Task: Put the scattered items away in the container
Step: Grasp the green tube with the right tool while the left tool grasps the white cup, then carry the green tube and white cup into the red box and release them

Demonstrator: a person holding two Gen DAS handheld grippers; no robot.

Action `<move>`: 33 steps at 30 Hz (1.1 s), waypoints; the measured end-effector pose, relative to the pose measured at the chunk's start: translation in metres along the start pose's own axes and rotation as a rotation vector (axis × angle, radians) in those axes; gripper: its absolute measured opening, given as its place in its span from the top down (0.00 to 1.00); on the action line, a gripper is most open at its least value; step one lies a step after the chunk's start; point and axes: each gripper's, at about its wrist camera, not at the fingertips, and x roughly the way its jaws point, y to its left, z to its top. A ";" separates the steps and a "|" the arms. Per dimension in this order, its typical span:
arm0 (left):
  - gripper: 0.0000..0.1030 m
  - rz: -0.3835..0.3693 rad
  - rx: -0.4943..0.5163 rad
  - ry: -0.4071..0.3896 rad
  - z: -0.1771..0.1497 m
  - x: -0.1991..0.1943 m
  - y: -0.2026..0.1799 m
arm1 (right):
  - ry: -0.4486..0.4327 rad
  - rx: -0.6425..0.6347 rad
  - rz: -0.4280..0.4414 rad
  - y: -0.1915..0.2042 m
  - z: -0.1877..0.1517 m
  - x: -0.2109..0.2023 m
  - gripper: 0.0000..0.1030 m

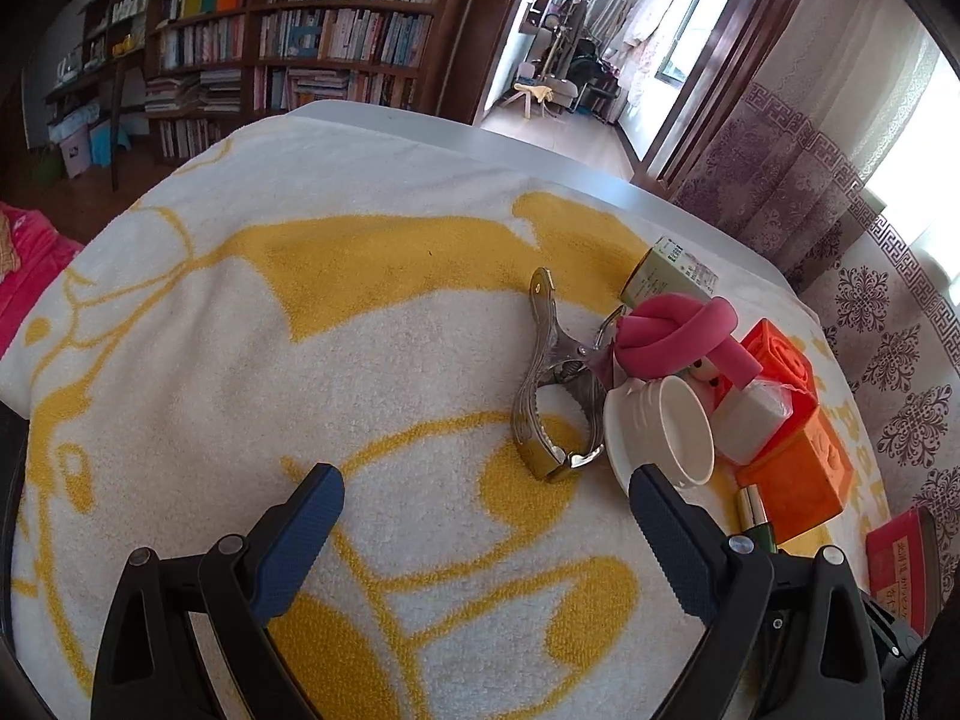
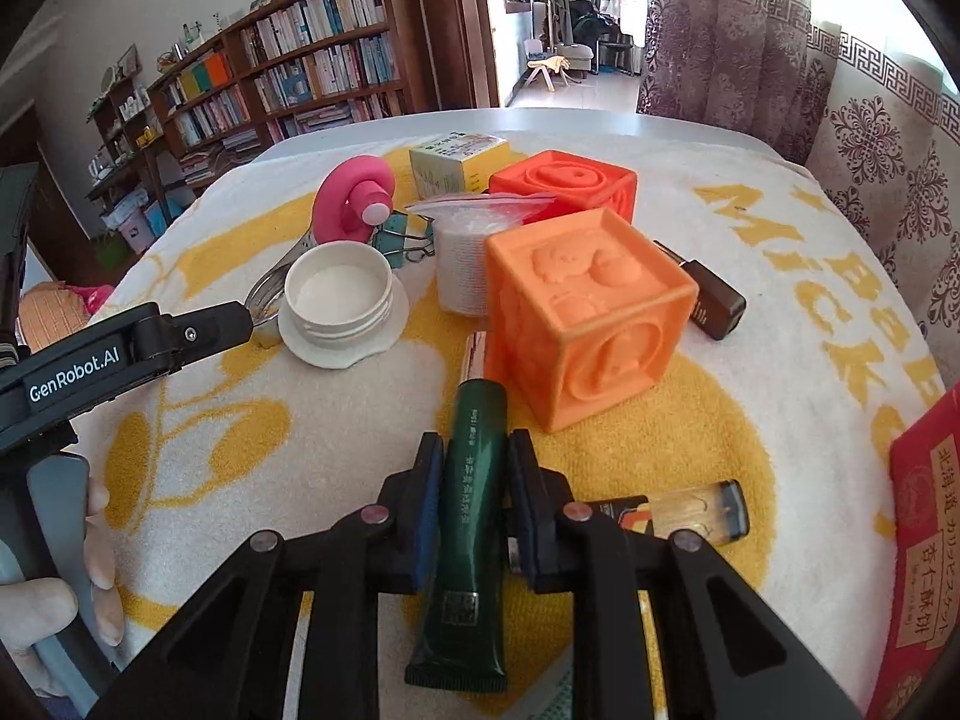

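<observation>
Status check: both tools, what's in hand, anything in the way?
Right tool shut on green tube. Left tool open, empty, beside white lid. Orange cube close ahead of tube.

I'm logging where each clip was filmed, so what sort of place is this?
Most likely a home living room or study: tall bookshelves packed with books, patterned curtains at the window, and a yellow-and-white towel over the table.

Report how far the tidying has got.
Nothing looks put away yet. In hand: the right hand-held gripper is shut on the green tube. The left hand-held gripper is open above the towel. Left on the towel: two orange cubes, white lid, pink foam knot, metal clip, small boxes. The red box may be the container.
</observation>
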 end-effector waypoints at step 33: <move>0.38 -0.036 0.245 -0.054 0.020 -0.001 -0.056 | -0.051 0.006 0.076 -0.004 -0.009 -0.020 0.77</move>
